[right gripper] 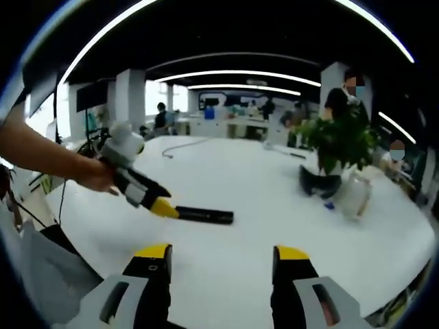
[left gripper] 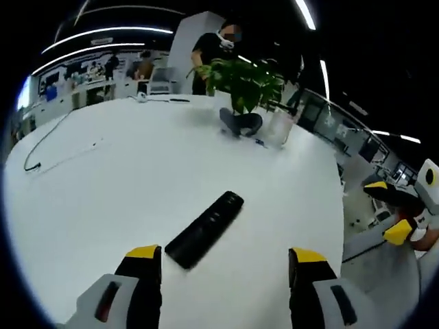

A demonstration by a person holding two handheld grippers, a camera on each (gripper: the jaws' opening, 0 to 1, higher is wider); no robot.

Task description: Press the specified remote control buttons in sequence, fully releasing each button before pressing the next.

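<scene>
Remote (left gripper: 205,229) flat on white worktop (left gripper: 123,185), buttons up, just ahead of L claw (left gripper: 224,264). L jaws spread, empty, tips near remote's end, likely lining up press. R claw (right gripper: 223,257) spread, empty, held back to keep remote in sight. Plant (left gripper: 245,82) far side.

Remote control (left gripper: 206,228): a long, slim black bar lying flat on the white table (left gripper: 137,178), face up. In the left gripper view it runs diagonally from lower left to upper right, its near end between and just ahead of that view's own jaws; faint raised buttons show along its top, too small to read. In the right gripper view the remote control (right gripper: 204,215) lies nearly crosswise, its left end touching or just beside the yellow tip of the left gripper (right gripper: 162,207).
</scene>
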